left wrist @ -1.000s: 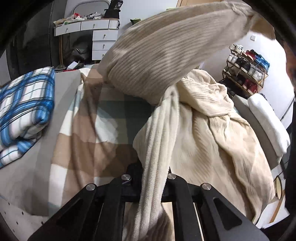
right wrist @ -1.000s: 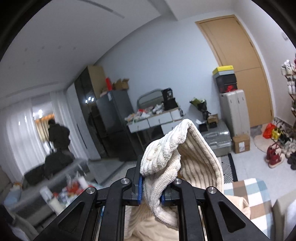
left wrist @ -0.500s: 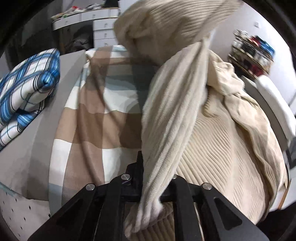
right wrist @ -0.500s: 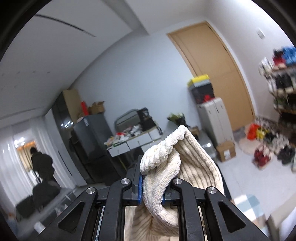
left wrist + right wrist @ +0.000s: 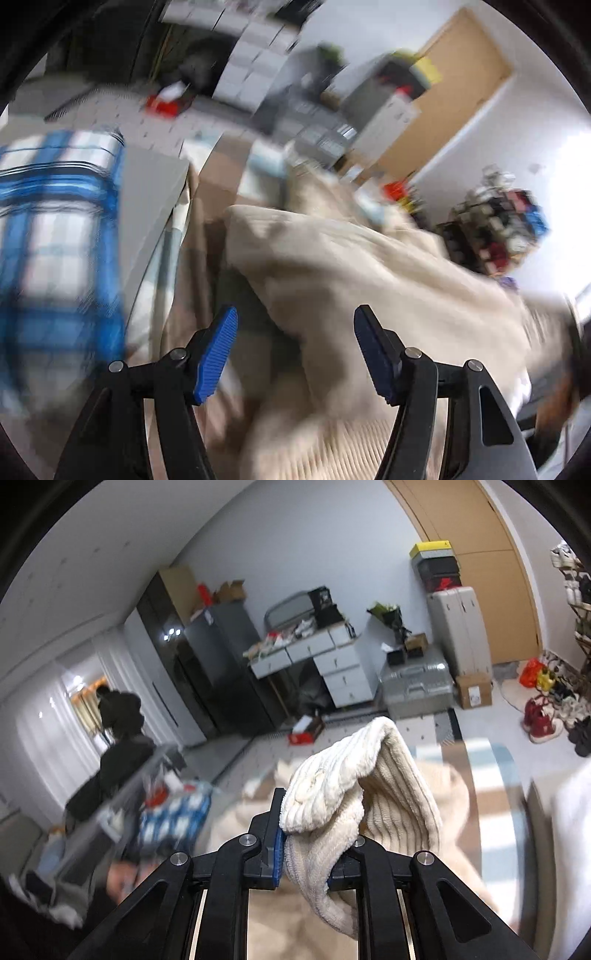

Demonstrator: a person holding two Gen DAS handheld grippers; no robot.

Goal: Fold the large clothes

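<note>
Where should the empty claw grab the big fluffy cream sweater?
Probably the thick folded edge of the cream ribbed-knit sweater, from above, pads either side of the ridge. That ridge stands up off the checked blanket, so it's easy to pinch. The left gripper is opening with nothing pinched; the right gripper grips another bunched edge.

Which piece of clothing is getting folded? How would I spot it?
Look at the bed with the tan and white checked cover. The cream ribbed sweater lies heaped across it, one thick fold pinched in the right gripper. The folded blanket beside it is blue plaid; the sweater is plain and corded.
</note>
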